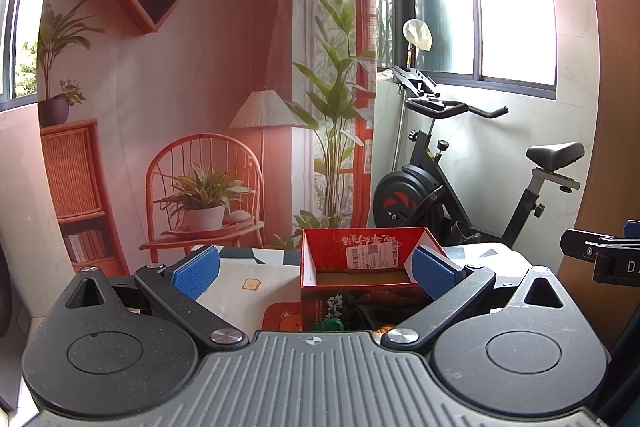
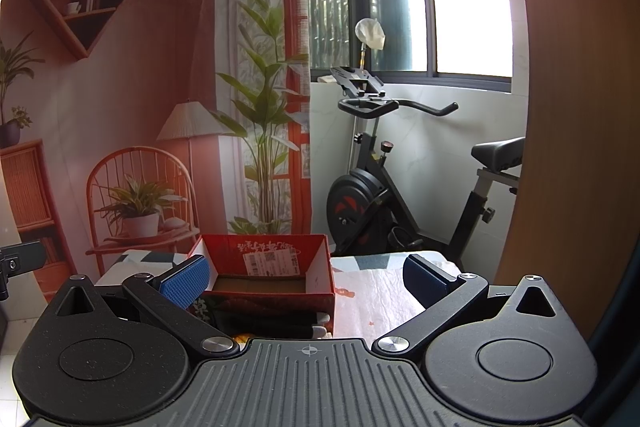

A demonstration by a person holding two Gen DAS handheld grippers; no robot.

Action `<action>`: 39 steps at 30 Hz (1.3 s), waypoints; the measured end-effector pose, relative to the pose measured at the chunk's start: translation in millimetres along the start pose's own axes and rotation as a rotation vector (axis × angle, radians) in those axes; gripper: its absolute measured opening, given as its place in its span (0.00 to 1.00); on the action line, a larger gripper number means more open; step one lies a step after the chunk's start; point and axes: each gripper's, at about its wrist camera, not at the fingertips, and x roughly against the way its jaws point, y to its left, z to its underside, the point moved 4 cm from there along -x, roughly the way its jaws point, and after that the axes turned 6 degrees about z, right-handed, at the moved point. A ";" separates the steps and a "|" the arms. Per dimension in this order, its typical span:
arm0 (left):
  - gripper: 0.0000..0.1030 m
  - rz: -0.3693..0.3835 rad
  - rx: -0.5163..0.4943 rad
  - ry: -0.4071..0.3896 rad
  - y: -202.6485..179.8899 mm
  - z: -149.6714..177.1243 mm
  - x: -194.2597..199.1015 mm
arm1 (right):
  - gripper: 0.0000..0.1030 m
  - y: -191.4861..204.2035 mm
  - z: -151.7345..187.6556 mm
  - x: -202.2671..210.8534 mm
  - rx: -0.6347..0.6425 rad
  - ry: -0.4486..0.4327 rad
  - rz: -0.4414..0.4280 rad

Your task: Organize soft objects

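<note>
Red cardboard box [image 1: 362,267] sitting open on the patterned worktop [image 2: 372,285], left claw [image 1: 316,267] and right claw [image 2: 308,277] both hovering spread wide and empty, exercise bike [image 2: 400,187] standing behind, printed backdrop [image 1: 180,107] hanging beside windows.

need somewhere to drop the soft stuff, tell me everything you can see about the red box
The red box is an open-topped cardboard carton, glossy red outside with printed characters on its front wall. A white shipping label sits on the inside of the far wall, and the brown floor looks empty. It stands upright on the patterned tablecloth, ahead of both grippers. Dark and green soft items lie against its near side, partly hidden. Neither gripper touches it.
</note>
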 end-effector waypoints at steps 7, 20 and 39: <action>1.00 0.000 0.000 0.001 0.2 -0.3 -0.1 | 1.00 0.5 0.3 -0.2 0.000 0.001 0.000; 1.00 0.000 0.003 0.007 1.2 6.4 -0.8 | 1.00 -1.1 0.2 -0.5 -0.009 0.008 -0.006; 1.00 0.038 0.146 0.224 32.9 99.6 -111.2 | 1.00 -15.0 105.7 -122.9 -0.110 0.092 -0.051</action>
